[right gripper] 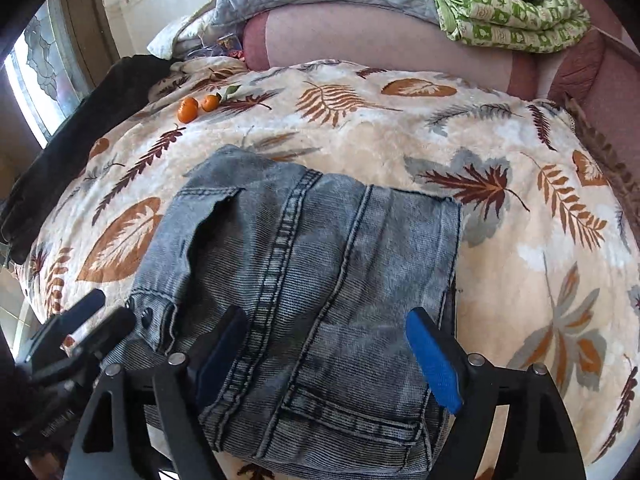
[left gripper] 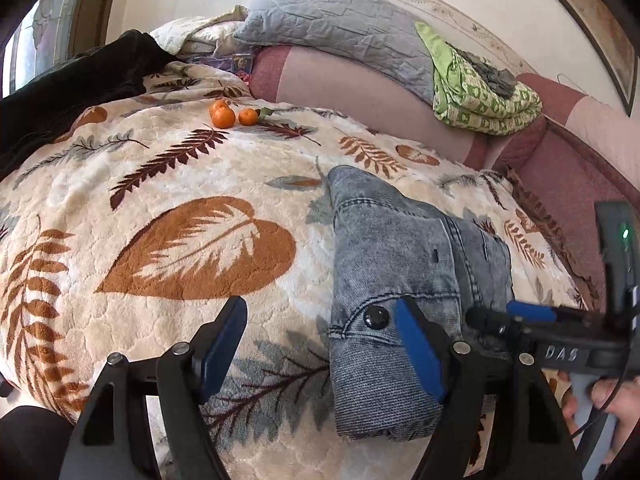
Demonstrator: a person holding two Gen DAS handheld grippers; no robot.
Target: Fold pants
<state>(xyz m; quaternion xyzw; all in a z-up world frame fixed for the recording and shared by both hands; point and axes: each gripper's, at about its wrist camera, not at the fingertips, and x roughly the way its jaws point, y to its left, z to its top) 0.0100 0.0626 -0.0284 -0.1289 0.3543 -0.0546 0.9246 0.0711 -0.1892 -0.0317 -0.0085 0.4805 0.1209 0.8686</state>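
Note:
The grey-blue denim pants [right gripper: 320, 280] lie folded into a compact stack on the leaf-patterned blanket [right gripper: 520, 280]. In the left wrist view the pants [left gripper: 400, 260] sit to the right, with a black button [left gripper: 375, 317] showing. My left gripper [left gripper: 320, 316] is open at the stack's left edge, its right finger over the denim, holding nothing. My right gripper [right gripper: 326, 326] is open just above the near part of the stack, empty. The right gripper also shows in the left wrist view [left gripper: 532, 314] at the stack's right side.
Two mandarins [left gripper: 232, 114] lie at the far side of the blanket. A black garment [left gripper: 80, 92] lies far left. A grey pillow [left gripper: 340, 28] and a green patterned bundle [left gripper: 484, 96] rest on the pink bolster [left gripper: 352, 88] behind.

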